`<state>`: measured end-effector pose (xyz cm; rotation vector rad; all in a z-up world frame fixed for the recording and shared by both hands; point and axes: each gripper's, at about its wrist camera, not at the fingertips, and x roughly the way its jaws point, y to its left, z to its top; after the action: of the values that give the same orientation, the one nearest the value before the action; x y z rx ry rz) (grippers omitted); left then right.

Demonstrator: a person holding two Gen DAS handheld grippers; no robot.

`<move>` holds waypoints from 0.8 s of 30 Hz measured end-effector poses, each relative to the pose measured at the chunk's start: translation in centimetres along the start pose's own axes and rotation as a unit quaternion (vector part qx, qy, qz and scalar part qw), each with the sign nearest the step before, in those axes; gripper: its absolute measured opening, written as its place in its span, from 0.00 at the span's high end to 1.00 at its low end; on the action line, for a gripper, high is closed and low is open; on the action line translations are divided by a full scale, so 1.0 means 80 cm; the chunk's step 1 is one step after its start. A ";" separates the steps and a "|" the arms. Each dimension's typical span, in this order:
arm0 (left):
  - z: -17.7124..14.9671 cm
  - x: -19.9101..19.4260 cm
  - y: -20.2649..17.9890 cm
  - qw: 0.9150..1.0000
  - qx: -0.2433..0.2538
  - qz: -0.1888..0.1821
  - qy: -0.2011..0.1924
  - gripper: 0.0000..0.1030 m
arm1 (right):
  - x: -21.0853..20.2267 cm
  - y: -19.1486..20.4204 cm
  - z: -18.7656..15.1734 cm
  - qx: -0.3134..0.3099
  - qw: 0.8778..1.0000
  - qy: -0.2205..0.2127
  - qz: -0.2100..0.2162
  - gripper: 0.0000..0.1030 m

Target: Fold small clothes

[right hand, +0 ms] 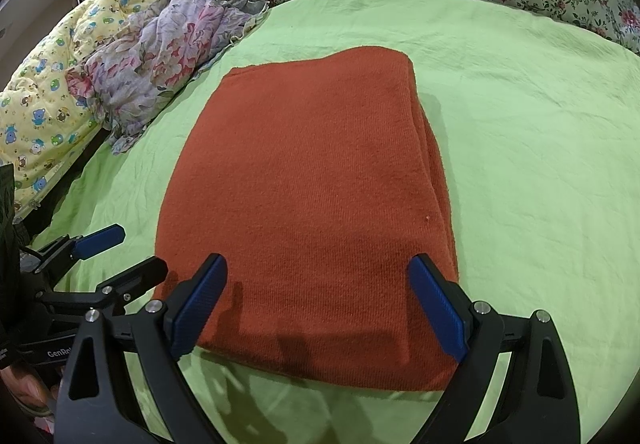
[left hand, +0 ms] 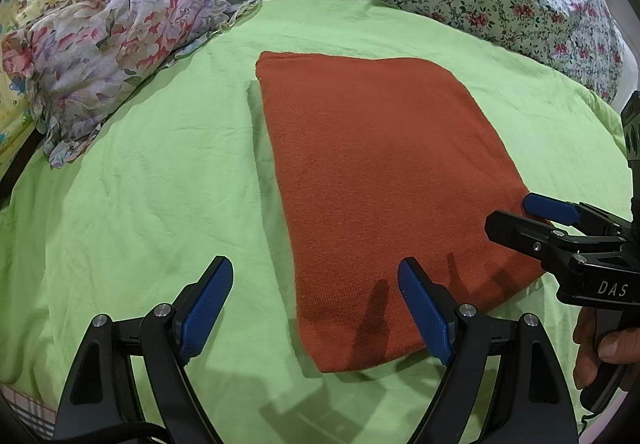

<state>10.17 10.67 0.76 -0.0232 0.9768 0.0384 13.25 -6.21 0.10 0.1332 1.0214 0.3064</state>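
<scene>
Your left gripper [left hand: 316, 308] and right gripper [right hand: 318, 304] both hover with fingers apart over the near edge of the folded rust-red garment [right hand: 304, 180] lying on the green bed sheet [right hand: 540, 124].

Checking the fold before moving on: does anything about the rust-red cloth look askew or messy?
Nothing stands out. The rust-red cloth lies flat as a tidy rectangle on the green sheet; only its layered edges on the right sit slightly stepped.
</scene>
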 end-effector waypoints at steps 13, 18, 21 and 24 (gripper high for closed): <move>0.001 -0.002 -0.001 1.000 0.002 -0.001 -0.002 0.18 | -0.003 0.004 0.002 0.000 1.000 -0.003 0.001 0.10; 0.002 -0.003 -0.001 1.000 0.002 -0.003 -0.001 0.18 | -0.003 0.004 0.002 0.002 1.000 -0.004 0.001 0.10; 0.003 -0.002 -0.001 1.000 0.003 -0.004 -0.001 0.18 | -0.003 0.004 0.003 0.002 1.000 -0.006 0.002 0.10; 0.004 -0.002 -0.001 1.000 0.004 -0.005 0.000 0.18 | -0.004 0.004 0.003 0.003 1.000 -0.006 0.001 0.10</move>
<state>10.33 10.61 1.06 -0.0209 0.9764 0.0248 13.25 -6.02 0.51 0.1412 1.0110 0.3053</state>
